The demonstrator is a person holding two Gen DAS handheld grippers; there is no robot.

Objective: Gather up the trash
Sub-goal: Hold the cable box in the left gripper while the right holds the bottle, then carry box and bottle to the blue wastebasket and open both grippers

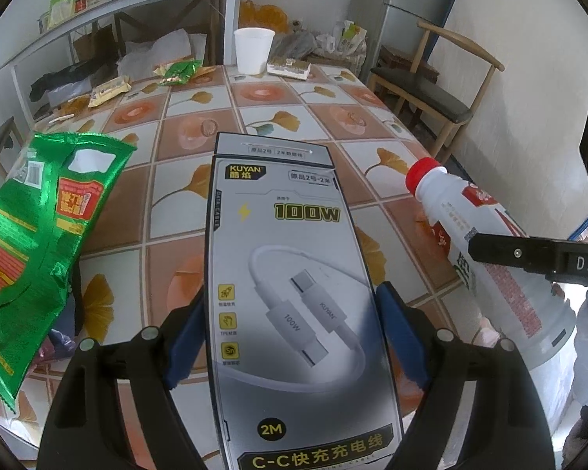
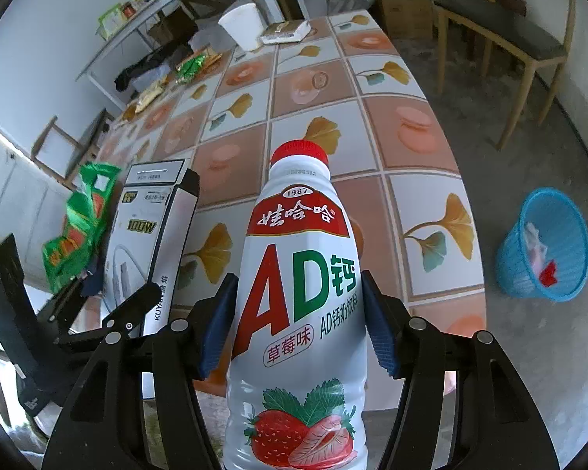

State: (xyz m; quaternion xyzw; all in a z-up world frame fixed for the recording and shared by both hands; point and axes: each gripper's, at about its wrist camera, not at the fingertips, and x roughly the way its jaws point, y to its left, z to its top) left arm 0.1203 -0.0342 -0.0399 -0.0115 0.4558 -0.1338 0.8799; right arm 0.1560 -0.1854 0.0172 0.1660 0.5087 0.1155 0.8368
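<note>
My left gripper [image 1: 290, 337] is shut on a grey cable box [image 1: 290, 293] marked 100W and holds it above the table; the box also shows in the right wrist view [image 2: 145, 235]. My right gripper [image 2: 298, 321] is shut on a white AD milk bottle [image 2: 298, 313] with a red cap, held above the table's near edge; the bottle also shows in the left wrist view [image 1: 490, 243]. A green snack wrapper [image 1: 35, 243] hangs at the left, beside the box; what holds it is hidden.
A blue waste basket [image 2: 545, 246] with scraps stands on the floor right of the table [image 2: 423, 125]. At the table's far end are a white cup [image 1: 253, 51], a flat box [image 1: 288, 68] and more wrappers [image 1: 180, 72]. A chair [image 1: 431, 90] stands at the right.
</note>
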